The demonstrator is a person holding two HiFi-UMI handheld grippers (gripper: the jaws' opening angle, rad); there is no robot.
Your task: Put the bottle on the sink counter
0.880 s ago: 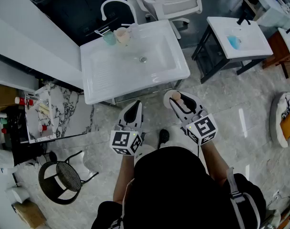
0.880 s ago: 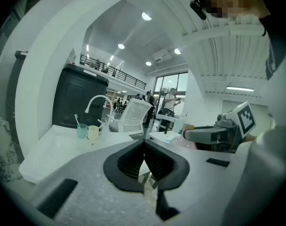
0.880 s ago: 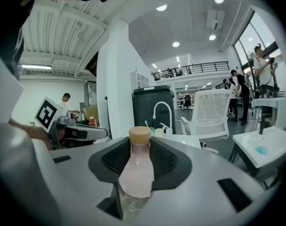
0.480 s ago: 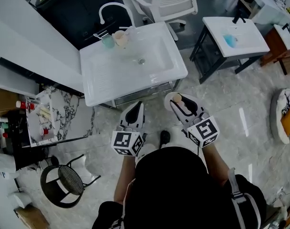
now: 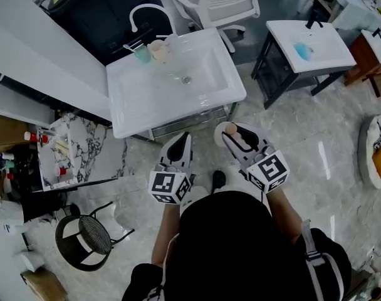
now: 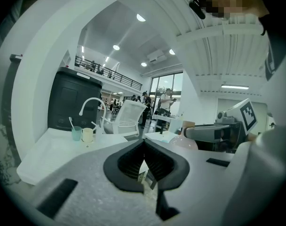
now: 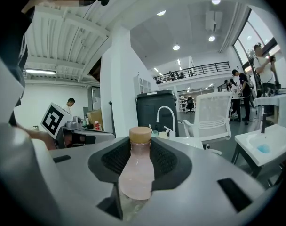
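A clear pinkish bottle (image 5: 232, 130) with a tan cap lies between the jaws of my right gripper (image 5: 236, 133), which is shut on it. In the right gripper view the bottle (image 7: 136, 171) stands upright, with the pads pressing on its neck and shoulder. My left gripper (image 5: 180, 142) hangs beside it, shut, with nothing between its pads (image 6: 144, 147). Both grippers hover over the floor just in front of the white sink counter (image 5: 140, 115). A teal cup (image 5: 143, 52) and a cream cup (image 5: 158, 47) stand by the curved white faucet (image 5: 146, 10) at the counter's back.
A white chair (image 5: 219, 5) stands behind the sink. To the right is a smaller basin on a dark stand (image 5: 309, 42). On the left, a marble shelf (image 5: 68, 149) holds small bottles, with a black stool (image 5: 84, 234) below it.
Hardly anything differs. Both grippers stay in front of the sink, and the bottle is still in the right one.
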